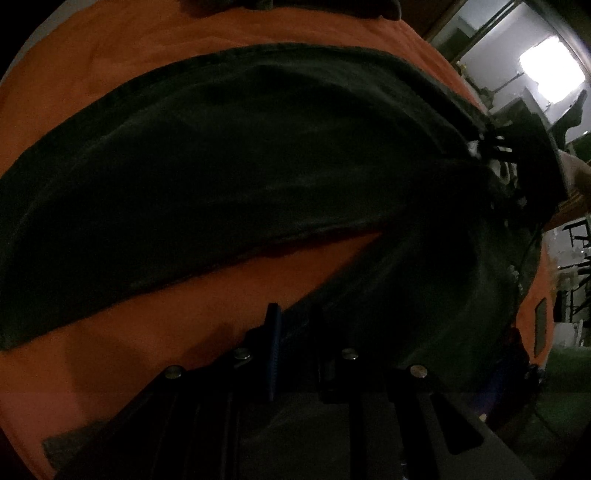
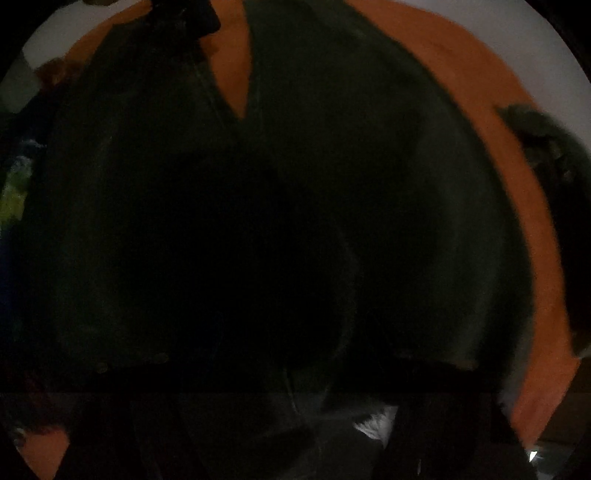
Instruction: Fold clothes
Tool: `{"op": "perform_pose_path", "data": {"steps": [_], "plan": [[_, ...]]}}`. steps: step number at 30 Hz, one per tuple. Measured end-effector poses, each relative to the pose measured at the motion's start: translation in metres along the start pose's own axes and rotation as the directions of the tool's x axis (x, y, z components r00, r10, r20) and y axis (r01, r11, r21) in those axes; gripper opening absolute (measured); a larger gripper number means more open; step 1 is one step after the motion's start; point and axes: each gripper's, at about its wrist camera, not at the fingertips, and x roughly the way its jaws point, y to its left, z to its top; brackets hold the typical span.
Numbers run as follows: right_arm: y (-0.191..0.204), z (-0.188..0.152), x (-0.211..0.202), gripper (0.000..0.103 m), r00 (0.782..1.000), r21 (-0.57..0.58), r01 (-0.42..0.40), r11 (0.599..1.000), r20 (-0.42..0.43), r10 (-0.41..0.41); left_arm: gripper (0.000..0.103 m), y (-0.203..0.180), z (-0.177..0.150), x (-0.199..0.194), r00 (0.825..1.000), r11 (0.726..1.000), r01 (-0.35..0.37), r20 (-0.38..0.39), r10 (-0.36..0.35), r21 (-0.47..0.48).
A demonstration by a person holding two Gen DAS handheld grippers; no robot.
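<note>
A dark green garment (image 1: 240, 155) lies spread across the orange cover (image 1: 92, 85), with one layer turned over another. At the bottom of the left wrist view my left gripper (image 1: 297, 347) has its blue-padded finger (image 1: 273, 354) and the other finger closed on the garment's near edge. At the far right the cloth gathers to a point at my right gripper (image 1: 487, 158), which pinches it; a hand (image 1: 576, 170) is behind it. The right wrist view is dark and nearly filled by the garment (image 2: 351, 177); that gripper's own fingers are lost in shadow there.
More dark clothing lies at the cover's far edge (image 1: 258, 5) and as a fuzzy heap (image 2: 546, 158) on the right. Orange cover (image 2: 480, 85) shows around the garment. Beyond the bed's right edge are furniture and a bright lamp (image 1: 550, 70).
</note>
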Motion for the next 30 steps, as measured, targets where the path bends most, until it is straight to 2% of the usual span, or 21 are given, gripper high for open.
{"op": "perform_pose_path", "data": {"steps": [1,3,4,5,8,13,16,18,21,23,25,26,28,30], "plan": [[0.003,-0.002,-0.008,0.024,1.0,-0.03,0.002,1.0,0.016,-0.001,0.017,0.001,0.0,0.0,1.0,1.0,-0.002,-0.001,0.002,-0.003],[0.021,-0.008,-0.028,0.022,0.998,-0.204,0.059,0.977,0.016,-0.057,0.017,0.003,0.001,0.002,1.0,1.0,-0.002,-0.001,0.002,-0.014],[0.024,-0.008,-0.033,0.021,0.997,-0.239,0.071,0.968,0.011,-0.07,0.017,0.005,0.001,0.002,1.0,1.0,-0.003,-0.003,0.003,-0.02],[0.026,-0.008,-0.036,0.021,0.997,-0.263,0.079,0.962,0.007,-0.08,0.017,0.008,-0.001,0.002,1.0,1.0,-0.012,-0.009,0.011,-0.026],[0.018,-0.005,-0.04,0.021,0.999,-0.27,0.04,0.962,-0.006,-0.043,0.017,0.02,-0.009,-0.001,0.998,0.997,-0.061,-0.03,0.06,-0.042],[0.013,-0.009,-0.026,0.022,1.0,-0.207,0.01,0.978,-0.001,-0.011,0.017,0.057,-0.036,-0.026,0.994,0.985,-0.109,-0.017,0.108,-0.137],[0.014,-0.015,-0.017,0.025,1.0,-0.136,0.015,0.991,0.011,-0.013,0.017,0.092,-0.058,-0.042,0.99,0.957,-0.139,-0.026,0.137,-0.255],[0.009,-0.019,-0.026,0.026,0.999,-0.045,0.015,0.999,0.028,-0.014,0.017,0.115,-0.071,-0.059,0.992,0.931,-0.122,-0.002,0.129,-0.344],[-0.012,-0.043,-0.071,0.026,0.991,0.202,-0.007,0.979,0.133,-0.021,0.017,0.146,-0.089,-0.083,0.992,0.882,-0.086,0.041,0.118,-0.463],[-0.023,-0.075,-0.107,0.026,0.976,0.38,0.027,0.924,0.191,-0.107,0.017,0.163,-0.098,-0.097,0.991,0.848,-0.057,0.076,0.114,-0.528],[-0.032,-0.121,-0.144,0.028,0.955,0.585,0.067,0.808,0.196,-0.222,0.017,0.165,-0.108,-0.109,0.985,0.828,-0.064,0.095,0.141,-0.557],[-0.036,-0.145,-0.161,0.028,0.944,0.674,0.081,0.734,0.185,-0.273,0.017,0.167,-0.114,-0.115,0.982,0.818,-0.073,0.102,0.159,-0.57],[-0.029,-0.207,-0.193,0.028,0.918,0.845,0.067,0.53,0.156,-0.365,0.017,0.173,-0.122,-0.118,0.977,0.792,-0.075,0.113,0.179,-0.606],[-0.011,-0.259,-0.202,0.029,0.901,0.928,0.034,0.372,0.133,-0.412,0.017,0.181,-0.137,-0.112,0.977,0.754,-0.046,0.128,0.171,-0.655]]}}
